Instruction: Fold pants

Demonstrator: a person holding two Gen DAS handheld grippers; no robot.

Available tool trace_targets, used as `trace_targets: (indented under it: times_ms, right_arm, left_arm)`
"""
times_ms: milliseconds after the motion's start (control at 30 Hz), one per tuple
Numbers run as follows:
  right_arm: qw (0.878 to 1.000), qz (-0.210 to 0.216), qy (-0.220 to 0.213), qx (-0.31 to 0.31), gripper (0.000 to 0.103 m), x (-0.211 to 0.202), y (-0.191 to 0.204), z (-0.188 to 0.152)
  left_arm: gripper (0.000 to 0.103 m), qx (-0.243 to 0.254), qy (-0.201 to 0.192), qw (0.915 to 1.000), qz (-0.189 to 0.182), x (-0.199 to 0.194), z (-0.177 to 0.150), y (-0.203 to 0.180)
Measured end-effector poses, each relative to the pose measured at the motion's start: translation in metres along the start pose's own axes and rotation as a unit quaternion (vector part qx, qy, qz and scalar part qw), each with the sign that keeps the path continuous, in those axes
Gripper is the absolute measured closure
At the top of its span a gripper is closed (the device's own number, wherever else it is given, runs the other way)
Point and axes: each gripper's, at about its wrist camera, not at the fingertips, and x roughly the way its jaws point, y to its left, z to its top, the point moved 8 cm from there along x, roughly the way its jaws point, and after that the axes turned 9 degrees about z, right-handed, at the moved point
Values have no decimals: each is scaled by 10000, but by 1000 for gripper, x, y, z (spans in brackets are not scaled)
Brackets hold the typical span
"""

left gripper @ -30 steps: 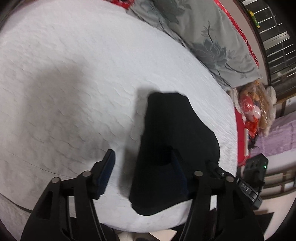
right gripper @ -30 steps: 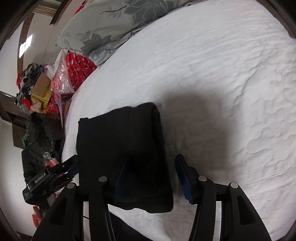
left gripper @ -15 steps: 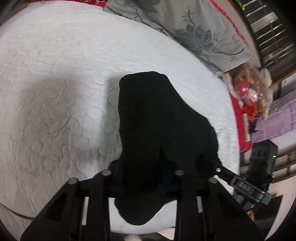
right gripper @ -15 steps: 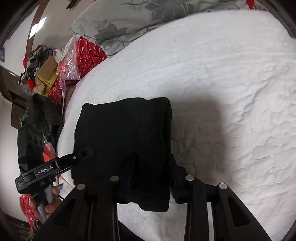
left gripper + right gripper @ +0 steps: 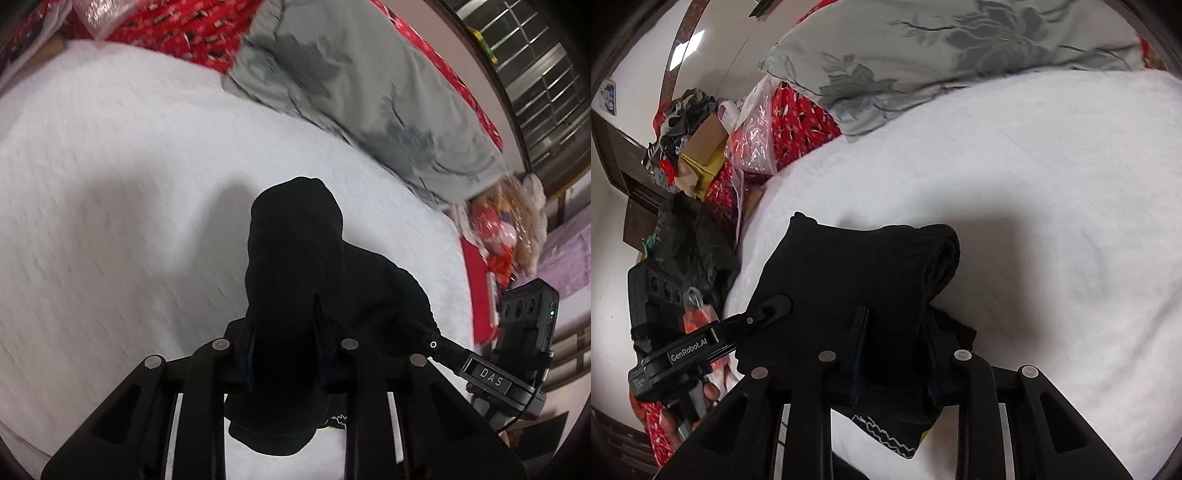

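Here the folded black pants sit between both tools, each clamping one near corner of the bundle: the left gripper has just been closing and its pads now pinch the cloth, and the right gripper has likewise just been closing and pinches the cloth on its side. In the left wrist view the bundle stretches away from the jaws toward 12 o'clock, its far rounded end lying over the white quilted bedspread. In the right wrist view it runs from the jaws toward 11 o'clock, with the rolled fold edge at about 1 o'clock. Neither hand is nearer; both share the near short edge, so the coming move likely turns on carrying that edge evenly. The pants look thick, dark and compact, several layers deep, with a white zigzag print showing underneath near 6 o'clock. A grey floral pillow lies at 12 o'clock, well apart.
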Motion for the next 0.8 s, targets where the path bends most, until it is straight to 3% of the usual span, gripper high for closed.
trace_targets:
  times_ms: [100,200,267,333,400,567,633,700,800]
  right_arm:
    - [9994,-87,267,177,76,22,-2,7]
    - [9976,90,526,434,71,28,-10,-12]
    - [9970,106,399,657,62,20,-20,-25]
    - [9962,45,97,870,43,9,-30,-33]
    - [9942,70,-112,1063,39,5,-36,-41]
    - [9855,721,74,1535,39,41,-26,-47]
    - [9820,781,-87,1715,40,47,-25,-47]
    - [9817,654,-217,1778,68,44,-24,-46]
    - [9857,592,-216,1565,73,37,-12,-38]
  left_arm:
    - [82,-35,245,9997,31,7,3,15]
    - [82,-21,347,9994,-25,11,-4,26]
    - [82,-28,415,9991,-60,14,-7,29]
    - [82,-21,470,9988,-105,15,-10,31]
    - [82,51,472,9988,-96,14,-11,31]
    - [82,11,588,9981,-196,15,-14,35]
    - [82,-37,640,9978,-183,16,-15,39]
    - [82,-165,646,9975,-250,14,-15,41]
    - [82,-229,451,9983,-285,5,-10,37]
